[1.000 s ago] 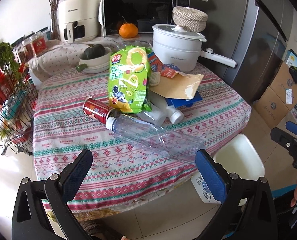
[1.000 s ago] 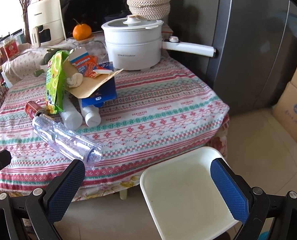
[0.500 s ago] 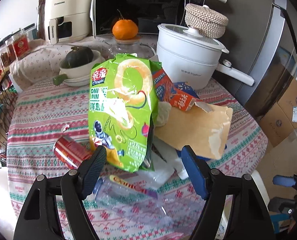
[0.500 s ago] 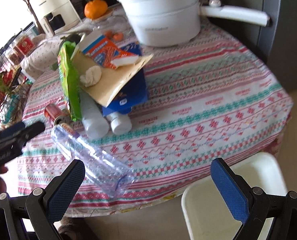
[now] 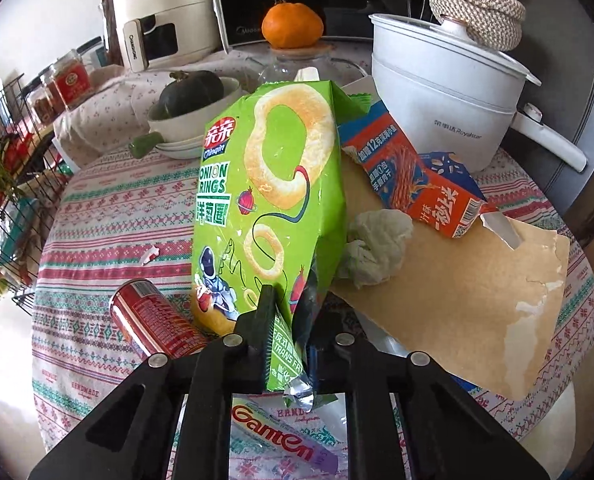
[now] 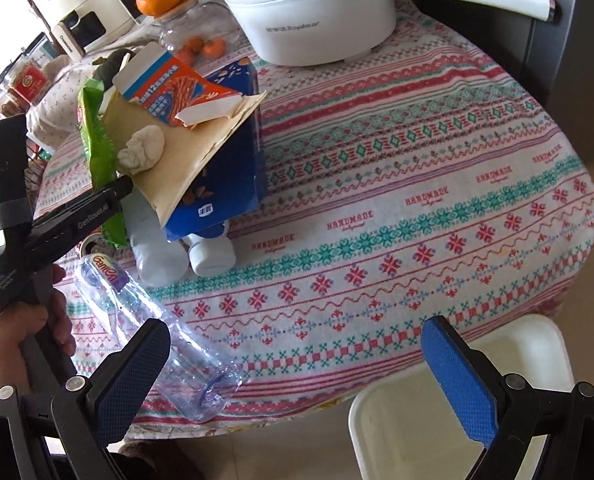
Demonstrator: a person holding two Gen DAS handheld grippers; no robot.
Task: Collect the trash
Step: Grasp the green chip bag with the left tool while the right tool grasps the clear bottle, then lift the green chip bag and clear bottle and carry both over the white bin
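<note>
Left hand-held gripper [image 5: 287, 320]: jaws have just been closing and now pinch the lower edge of the green snack bag [image 5: 273, 200]. The bag stands in the trash pile toward the worktop's [image 6: 377, 208] left edge, its long axis running up and away from the jaws. Right hand-held gripper [image 6: 297, 368]: spread, holding nothing, well apart from the bag. Only the right wrist view shows the white bin [image 6: 437, 432] below the worktop's near edge; the left shows the pinch.
</note>
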